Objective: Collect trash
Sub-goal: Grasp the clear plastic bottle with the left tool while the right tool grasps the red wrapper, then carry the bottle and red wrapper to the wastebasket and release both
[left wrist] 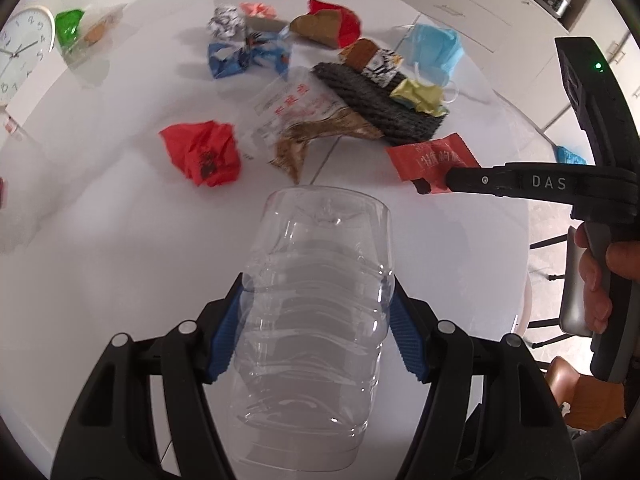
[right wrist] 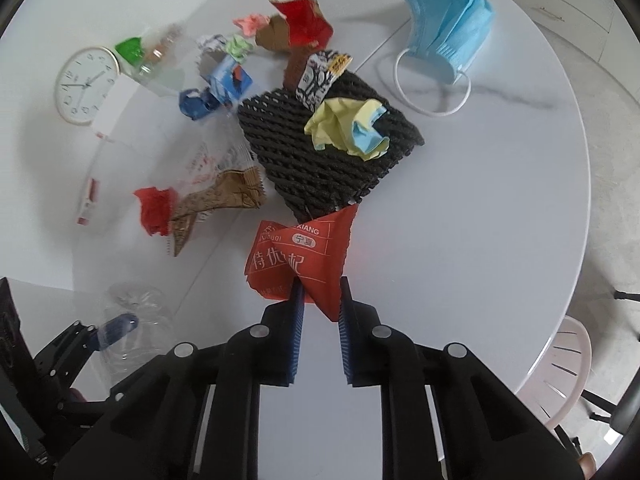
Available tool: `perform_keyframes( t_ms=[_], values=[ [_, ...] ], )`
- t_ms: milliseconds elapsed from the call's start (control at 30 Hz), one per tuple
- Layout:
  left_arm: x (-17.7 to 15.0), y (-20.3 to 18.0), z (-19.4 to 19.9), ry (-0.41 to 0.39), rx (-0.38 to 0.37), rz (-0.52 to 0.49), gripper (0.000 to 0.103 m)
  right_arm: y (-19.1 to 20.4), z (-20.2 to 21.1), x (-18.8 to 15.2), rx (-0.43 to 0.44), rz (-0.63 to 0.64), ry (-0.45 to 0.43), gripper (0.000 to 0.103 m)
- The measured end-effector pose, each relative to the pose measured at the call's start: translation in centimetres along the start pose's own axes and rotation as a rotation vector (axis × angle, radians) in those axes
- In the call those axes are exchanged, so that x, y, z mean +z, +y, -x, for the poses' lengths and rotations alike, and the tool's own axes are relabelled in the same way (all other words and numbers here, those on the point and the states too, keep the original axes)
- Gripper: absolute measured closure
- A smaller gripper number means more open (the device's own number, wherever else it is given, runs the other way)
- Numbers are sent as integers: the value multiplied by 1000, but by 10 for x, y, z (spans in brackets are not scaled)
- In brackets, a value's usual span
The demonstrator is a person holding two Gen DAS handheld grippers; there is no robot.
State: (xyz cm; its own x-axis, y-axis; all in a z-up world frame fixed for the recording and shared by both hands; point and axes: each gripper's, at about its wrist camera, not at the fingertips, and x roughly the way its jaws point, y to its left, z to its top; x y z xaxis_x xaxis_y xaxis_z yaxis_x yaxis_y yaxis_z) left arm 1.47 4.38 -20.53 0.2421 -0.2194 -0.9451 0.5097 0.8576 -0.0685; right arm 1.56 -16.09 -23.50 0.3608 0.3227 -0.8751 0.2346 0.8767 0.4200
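Presently, on the round white counter (right wrist: 500, 208): left gripper (left wrist: 316, 320), jaws clamped on a clear ribbed plastic bottle (left wrist: 316, 304), held above the near edge. Right gripper (right wrist: 320, 308), jaws pinching the corner of a red printed snack wrapper (right wrist: 304, 256), which touches a black foam mesh sleeve (right wrist: 320, 160). Beyond lie a blue face mask (right wrist: 448, 36), crumpled red plastic (left wrist: 204, 152) and a white wall clock (right wrist: 84, 84).
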Motion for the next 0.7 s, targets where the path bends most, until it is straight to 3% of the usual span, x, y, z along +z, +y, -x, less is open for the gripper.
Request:
perform_keyframes(
  t_ms=[167,300,433,567,633,700],
  values=[
    [-1,-29,7,-9,19,-71,39,-22,38,-13,24,-24,-72,87],
    [4,-68,17,-34,-32,-175,39,-64,85,-50,-85,-45,-107,87],
    [9,-115,16,-37,-99,-269,39,-131,97,-102,-239,-119,-38,87],
    [8,-167,8,-19,-148,-372,39,-189,75,-139,-316,-213,47,84],
    [3,-185,3,-1,-165,-401,39,-215,61,-153,-321,-271,93,68],
    [-1,-207,-5,25,-189,-440,39,-236,57,-165,-350,-332,107,28]
  ],
)
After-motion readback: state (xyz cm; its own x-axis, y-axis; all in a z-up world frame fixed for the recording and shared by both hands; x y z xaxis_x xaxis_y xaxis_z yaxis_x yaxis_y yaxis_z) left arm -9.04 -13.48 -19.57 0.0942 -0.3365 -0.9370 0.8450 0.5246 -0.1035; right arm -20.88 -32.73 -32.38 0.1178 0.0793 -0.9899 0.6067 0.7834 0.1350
